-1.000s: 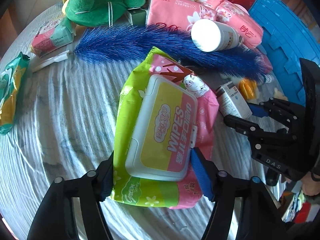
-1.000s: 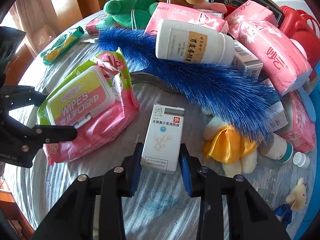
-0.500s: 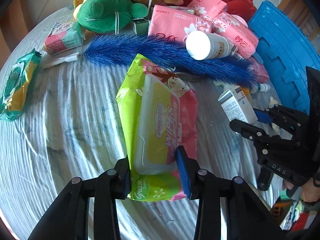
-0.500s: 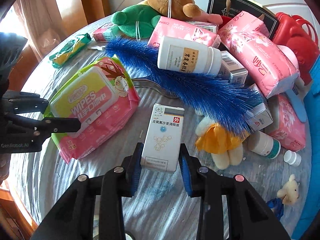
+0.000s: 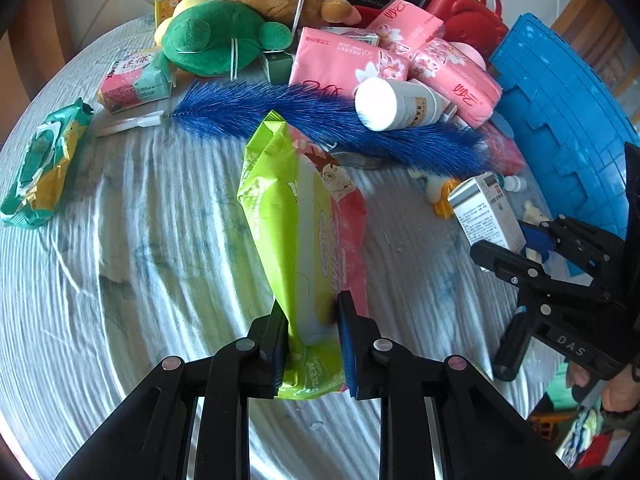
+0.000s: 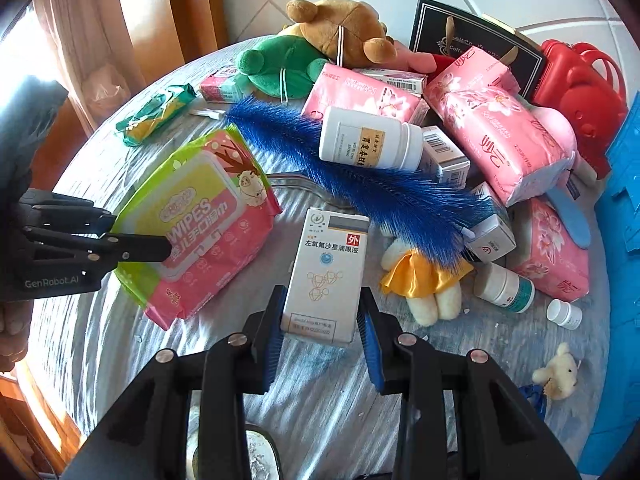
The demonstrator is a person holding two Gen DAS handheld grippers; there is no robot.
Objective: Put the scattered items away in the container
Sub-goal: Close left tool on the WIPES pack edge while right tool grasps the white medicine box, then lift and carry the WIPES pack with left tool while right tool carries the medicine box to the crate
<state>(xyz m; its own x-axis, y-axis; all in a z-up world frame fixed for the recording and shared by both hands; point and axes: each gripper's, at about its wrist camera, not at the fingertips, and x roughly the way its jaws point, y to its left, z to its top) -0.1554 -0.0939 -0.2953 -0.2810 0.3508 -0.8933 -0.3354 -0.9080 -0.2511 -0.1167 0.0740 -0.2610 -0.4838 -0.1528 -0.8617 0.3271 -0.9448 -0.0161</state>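
You are at the pick-up step with both hands loaded. Your left tool (image 5: 312,336) is closing, its jaws squeezing the soft green-and-pink wipes pack (image 5: 308,240), which stands on edge ahead of its tips. Your right tool (image 6: 322,334) is clamped on the white cardboard medicine box (image 6: 326,272). Next, carry both rightward to the blue plastic container (image 5: 560,128) beyond the right tool, clearing the long blue bristle brush (image 5: 320,120).

Bright daylight is pouring in from the curtain (image 6: 80,36) side, blowing out the left edge of the right wrist view. Fisheye distortion is bending the tabletop (image 5: 120,280) and darkening the corners; the striped cloth is looking slightly smeared.
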